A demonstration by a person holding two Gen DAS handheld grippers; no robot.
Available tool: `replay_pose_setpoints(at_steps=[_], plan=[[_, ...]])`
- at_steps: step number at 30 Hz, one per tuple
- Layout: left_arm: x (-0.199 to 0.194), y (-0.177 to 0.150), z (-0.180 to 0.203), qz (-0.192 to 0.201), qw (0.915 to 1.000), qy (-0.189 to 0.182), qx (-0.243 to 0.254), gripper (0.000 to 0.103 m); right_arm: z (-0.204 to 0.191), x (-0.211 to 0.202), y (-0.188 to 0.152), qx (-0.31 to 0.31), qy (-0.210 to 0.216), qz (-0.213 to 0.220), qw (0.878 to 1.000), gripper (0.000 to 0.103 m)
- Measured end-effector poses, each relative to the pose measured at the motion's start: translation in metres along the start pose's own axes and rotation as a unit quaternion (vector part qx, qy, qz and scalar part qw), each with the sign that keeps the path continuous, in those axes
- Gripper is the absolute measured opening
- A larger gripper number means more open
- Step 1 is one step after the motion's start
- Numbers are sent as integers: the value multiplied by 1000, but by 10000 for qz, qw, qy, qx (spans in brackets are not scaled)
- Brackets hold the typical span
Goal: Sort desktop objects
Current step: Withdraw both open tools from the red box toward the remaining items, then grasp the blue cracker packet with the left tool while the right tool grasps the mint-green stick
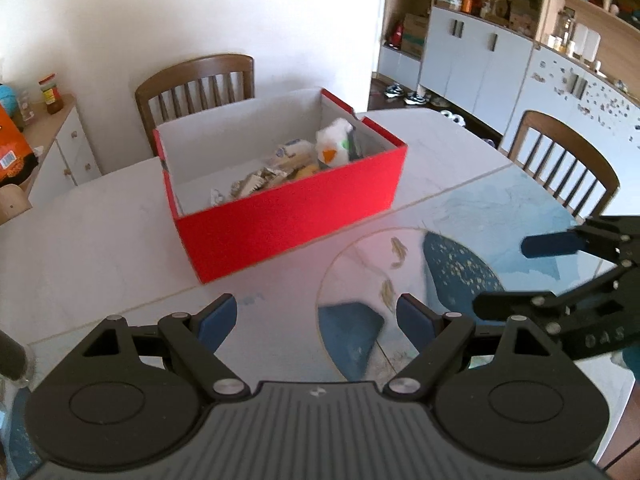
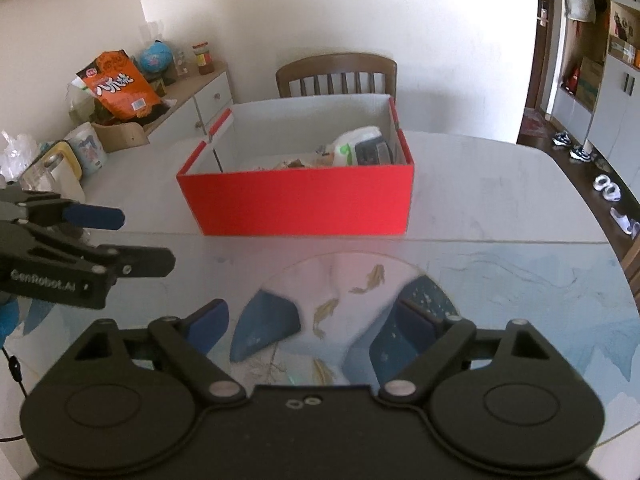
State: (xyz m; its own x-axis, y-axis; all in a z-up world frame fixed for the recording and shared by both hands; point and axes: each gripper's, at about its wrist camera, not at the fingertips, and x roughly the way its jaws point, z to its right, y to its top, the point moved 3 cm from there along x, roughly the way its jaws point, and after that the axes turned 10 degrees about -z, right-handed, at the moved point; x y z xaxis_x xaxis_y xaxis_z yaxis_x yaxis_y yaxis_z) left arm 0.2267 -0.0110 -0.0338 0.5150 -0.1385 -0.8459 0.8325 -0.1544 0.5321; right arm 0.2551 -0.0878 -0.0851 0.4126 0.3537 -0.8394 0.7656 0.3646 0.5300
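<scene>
**Box filled, both claws empty over the mat**

The red box (image 1: 288, 216) stood ahead of both claws on the white table (image 1: 80, 232), its near wall just beyond the far edge of the blue mat (image 2: 520, 280). Inside it lay the sorted things: a white packet (image 1: 332, 144) with an orange mark toward the far right corner, a dark flat item (image 2: 372, 150) against the right wall, and a loose heap of crinkled wrappers (image 1: 256, 184) nearer the middle. Exactly what each piece was could not be told.

The left claw (image 1: 316, 320) hung released, jaws spread wide with nothing between them, over the near part of the mat and short of the box. The right claw (image 2: 308, 324) was likewise released and empty, above the round fish-pattern disc (image 2: 348, 292). Each showed at the edge of the other's view, side by side and apart.

No loose object was visible on the table or mat around the claws, so the sorting looked largely finished, perhaps complete. What lay beneath or behind the claws was hidden, so a remaining item there could not be ruled out.

Beyond the box stood a wooden chair (image 2: 336, 74); off to the left, a side cabinet (image 2: 200, 100) carried an orange snack bag (image 2: 120, 88) and a small globe (image 2: 154, 56).
</scene>
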Motion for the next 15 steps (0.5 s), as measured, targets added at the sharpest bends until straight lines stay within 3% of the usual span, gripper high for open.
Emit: replay_pose_setpoints(at_steps=[15], plan=[[31,-51,20,-172,9979,-521,350,87,0,28,-40,-2,26,-448,9990,86]])
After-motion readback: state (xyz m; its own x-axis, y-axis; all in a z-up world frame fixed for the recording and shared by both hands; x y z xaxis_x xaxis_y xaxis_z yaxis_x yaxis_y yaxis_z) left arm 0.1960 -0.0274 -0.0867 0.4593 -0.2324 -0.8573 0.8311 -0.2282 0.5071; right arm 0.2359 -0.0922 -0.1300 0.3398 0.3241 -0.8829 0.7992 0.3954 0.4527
